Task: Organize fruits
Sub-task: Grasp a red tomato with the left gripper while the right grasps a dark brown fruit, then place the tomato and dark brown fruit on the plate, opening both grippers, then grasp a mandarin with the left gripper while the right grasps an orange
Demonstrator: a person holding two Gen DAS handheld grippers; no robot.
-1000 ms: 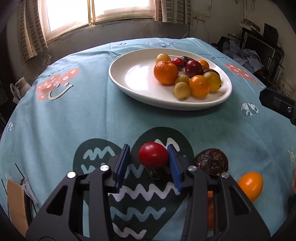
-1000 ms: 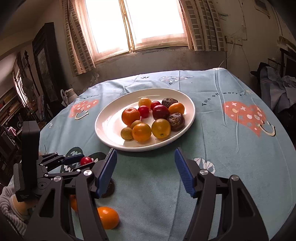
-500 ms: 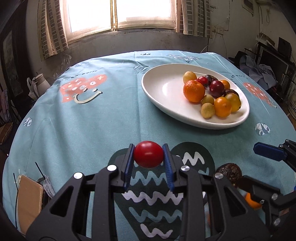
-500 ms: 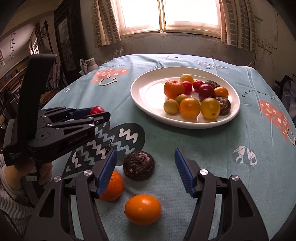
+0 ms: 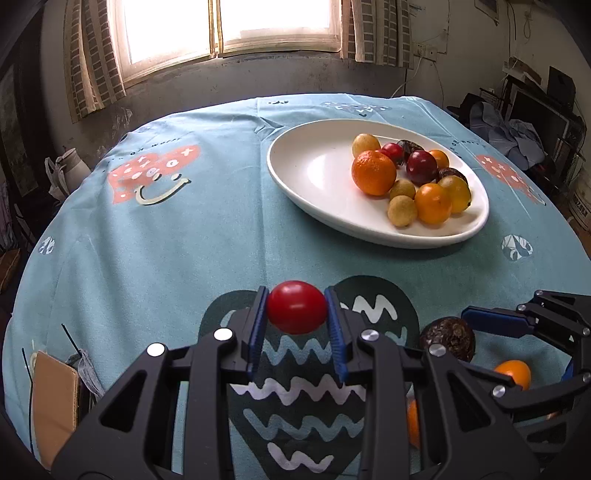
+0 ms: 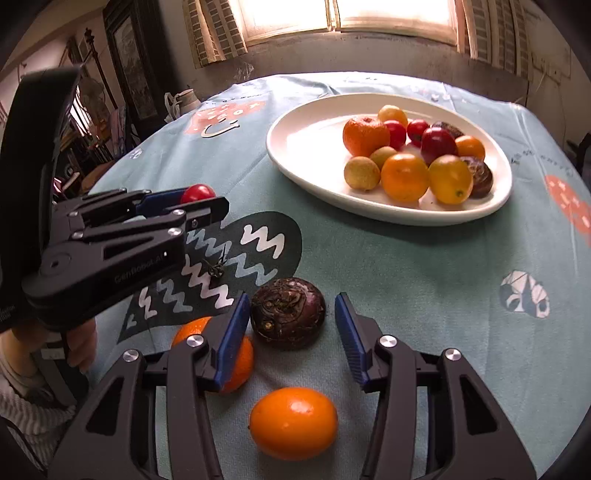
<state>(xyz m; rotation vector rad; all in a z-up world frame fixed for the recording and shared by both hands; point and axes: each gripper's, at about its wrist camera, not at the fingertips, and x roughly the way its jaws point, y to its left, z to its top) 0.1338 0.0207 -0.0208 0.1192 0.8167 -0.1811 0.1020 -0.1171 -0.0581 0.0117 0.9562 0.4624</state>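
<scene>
Cloth-covered surface (image 6: pixel 406 266) carries a white plate (image 6: pixel 306 147) of fruit — plus dark fruit (image 6: pixel 288 314) and two orange fruits (image 6: pixel 293 422) loose nearby.

Both grippers are showing black angular plastic frames dotted with silver screw heads; the left gripper (image 5: pixel 297 328) and right gripper (image 6: pixel 291 332) are wearing ribbed blue pads. A grey-striped sleeve (image 6: pixel 18 402) is covering the wrist.

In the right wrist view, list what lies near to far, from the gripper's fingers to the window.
Orange kumquat → dark purple fruit between the open right gripper fingers → white plate of fruit → window.
</scene>
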